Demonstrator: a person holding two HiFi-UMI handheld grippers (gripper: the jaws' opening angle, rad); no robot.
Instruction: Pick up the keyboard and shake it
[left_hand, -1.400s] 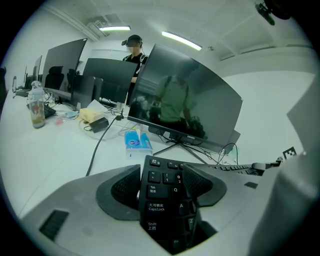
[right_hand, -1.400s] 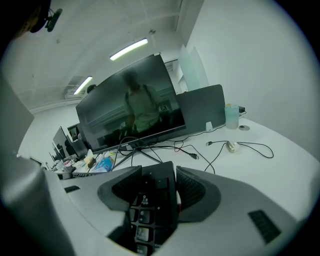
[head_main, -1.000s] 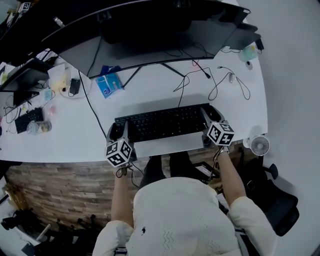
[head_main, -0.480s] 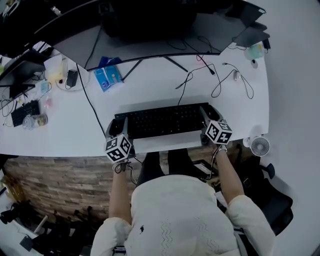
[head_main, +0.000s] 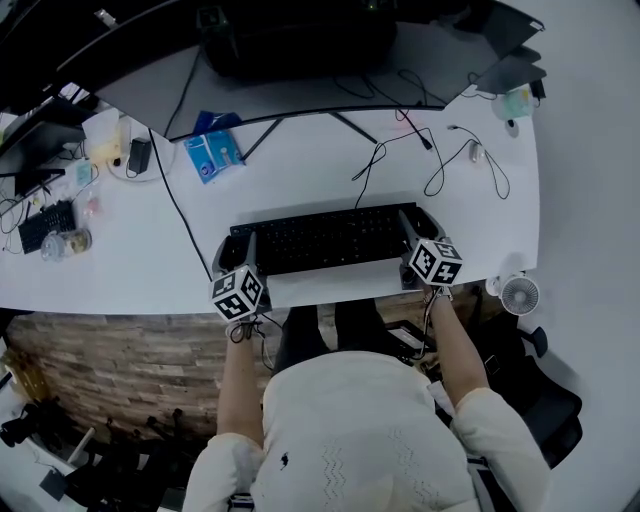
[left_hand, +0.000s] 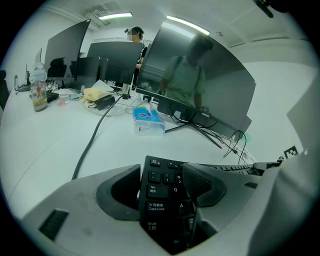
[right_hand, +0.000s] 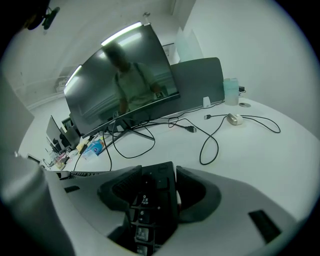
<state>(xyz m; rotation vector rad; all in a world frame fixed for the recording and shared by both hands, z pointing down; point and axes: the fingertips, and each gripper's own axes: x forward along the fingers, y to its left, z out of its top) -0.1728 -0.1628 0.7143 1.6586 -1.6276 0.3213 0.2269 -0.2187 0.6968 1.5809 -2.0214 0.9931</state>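
Head view: the black keyboard (head_main: 320, 240) stretches along the white counter's (head_main: 130, 270) near edge. Its ends are covered by the left tool (head_main: 238, 258) and right tool (head_main: 420, 228), and whether it rests on the surface is hard to tell. A curved dark monitor (head_main: 280, 60) is cut off at the top (thin cables (head_main: 372, 160) trail below it).

Left gripper view: ribbed grey jaws clamp the keyboard's Tab and Caps Lock end. A blue tissue pack (left_hand: 148, 121) stands beyond on the smooth counter.

Right gripper view: the jaws pinch the number-key end, where the nearest keys are blurred. A looped black cable (right_hand: 201, 157) lies behind.
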